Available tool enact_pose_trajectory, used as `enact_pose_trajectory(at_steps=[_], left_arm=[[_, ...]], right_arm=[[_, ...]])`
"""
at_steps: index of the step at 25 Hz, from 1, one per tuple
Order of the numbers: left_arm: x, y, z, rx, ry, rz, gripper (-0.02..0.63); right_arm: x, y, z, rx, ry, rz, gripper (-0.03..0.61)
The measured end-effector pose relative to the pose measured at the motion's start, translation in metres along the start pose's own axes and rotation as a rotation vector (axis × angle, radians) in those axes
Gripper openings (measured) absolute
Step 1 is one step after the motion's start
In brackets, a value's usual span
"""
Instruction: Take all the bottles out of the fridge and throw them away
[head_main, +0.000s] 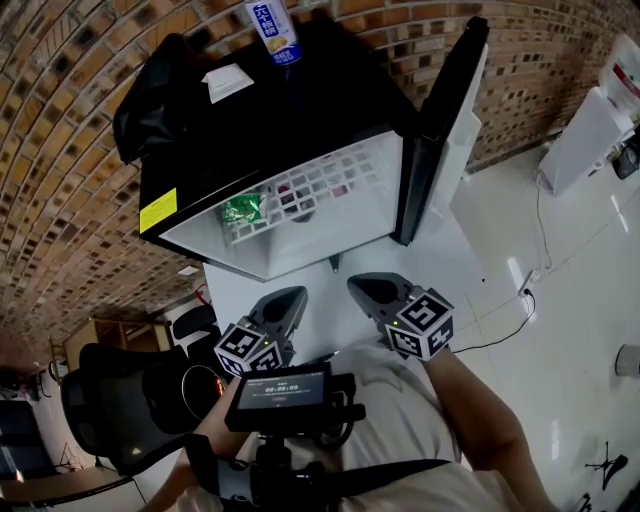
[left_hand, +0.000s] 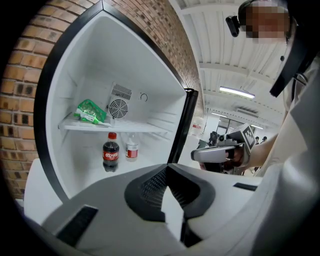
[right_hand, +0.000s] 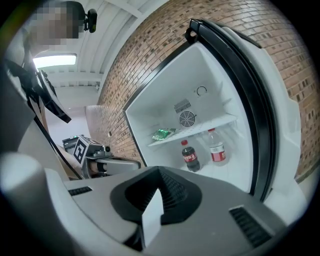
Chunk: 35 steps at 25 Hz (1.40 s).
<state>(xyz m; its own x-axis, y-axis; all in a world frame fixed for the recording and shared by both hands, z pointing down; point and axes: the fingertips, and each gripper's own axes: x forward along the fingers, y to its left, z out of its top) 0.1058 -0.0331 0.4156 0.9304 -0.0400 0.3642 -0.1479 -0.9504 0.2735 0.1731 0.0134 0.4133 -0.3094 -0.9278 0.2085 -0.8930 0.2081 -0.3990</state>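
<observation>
Blue Chinese characters mark the container atop the fridge; the red label on the dark bottle is unreadable.

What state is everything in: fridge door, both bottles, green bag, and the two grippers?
Fridge door: open.
Cola bottle: upright, capped, under the shelf.
Clear bottle: upright beside the cola bottle.
Green bag: lying on the shelf.
Left gripper: shut, empty.
Right gripper: shut, empty.

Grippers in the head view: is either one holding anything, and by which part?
Nothing is held: the grey left gripper and grey right gripper are both shut, empty.
</observation>
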Motion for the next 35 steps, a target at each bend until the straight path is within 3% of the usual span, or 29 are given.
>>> enact_pose_trajectory(at_steps=[9, 18, 28, 31, 35], left_arm=[[-0.004, -0.003, 0.003, 0.039, -0.013, -0.013, 0.006], [-0.007, 0.023, -0.004, -0.065, -0.03, 0.093, 0.011], [-0.005, 0.027, -0.001, -0.067, -0.038, 0.125, 0.014], [-0.004, 0.027, 0.001, -0.028, -0.029, 0.138, 0.015], [-0.006, 0.036, 0.025, 0.152, -0.027, 0.23, 0.016]], right_arm=[[0.002, 0.01, -0.005, 0.002, -0.012, -0.007, 0.004], [0.002, 0.011, -0.015, 0.018, 0.002, -0.001, 0.004], [0.006, 0.006, -0.015, 0.023, 0.004, 0.022, 0.003], [0.007, 0.004, -0.016, 0.026, 0.006, 0.029, 0.004], [0.006, 0.002, -0.018, 0.032, 0.012, 0.038, 0.003]])
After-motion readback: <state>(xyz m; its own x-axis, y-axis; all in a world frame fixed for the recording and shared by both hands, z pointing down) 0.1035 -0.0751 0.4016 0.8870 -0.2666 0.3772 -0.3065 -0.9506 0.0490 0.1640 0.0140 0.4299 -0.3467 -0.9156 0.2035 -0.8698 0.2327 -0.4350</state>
